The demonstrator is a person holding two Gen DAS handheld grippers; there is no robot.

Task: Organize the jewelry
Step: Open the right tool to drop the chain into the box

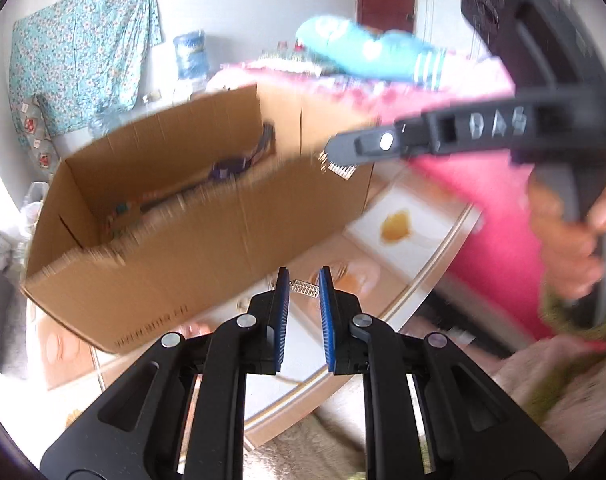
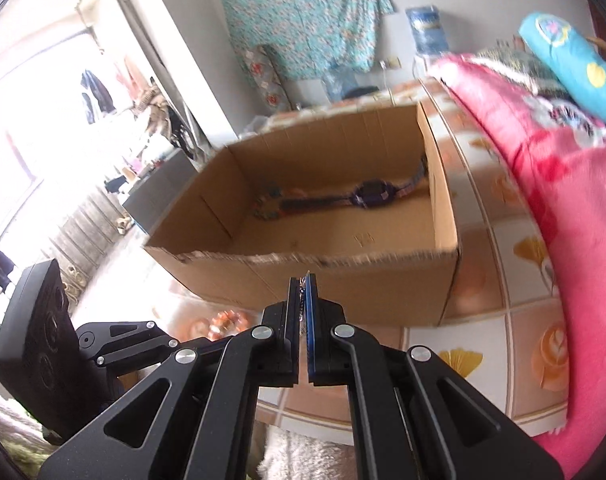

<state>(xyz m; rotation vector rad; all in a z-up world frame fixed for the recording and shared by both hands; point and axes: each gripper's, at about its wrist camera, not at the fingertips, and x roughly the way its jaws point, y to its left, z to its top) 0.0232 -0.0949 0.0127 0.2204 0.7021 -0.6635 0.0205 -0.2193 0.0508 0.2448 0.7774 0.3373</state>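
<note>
An open cardboard box point(image 1: 191, 236) point(image 2: 343, 280) stands on the tiled table. A purple watch point(image 2: 369, 194) point(image 1: 229, 168) and a beaded band lie inside it. My right gripper point(image 2: 303, 280) is shut on a small silver chain piece point(image 2: 303, 300), just before the box's near wall. In the left wrist view the right gripper point(image 1: 339, 156) hangs at the box's right corner with the silver piece point(image 1: 341, 168) dangling. My left gripper point(image 1: 304, 276) is open, with a second silver piece point(image 1: 306, 289) between its fingertips, close to the left pad.
A pink blanket point(image 2: 563, 208) and a blue soft toy point(image 1: 367, 54) lie to the right of the table point(image 2: 495, 248). An orange beaded bracelet point(image 2: 225, 320) lies on the table left of the right gripper. A fluffy rug point(image 2: 299, 456) is below the table's edge.
</note>
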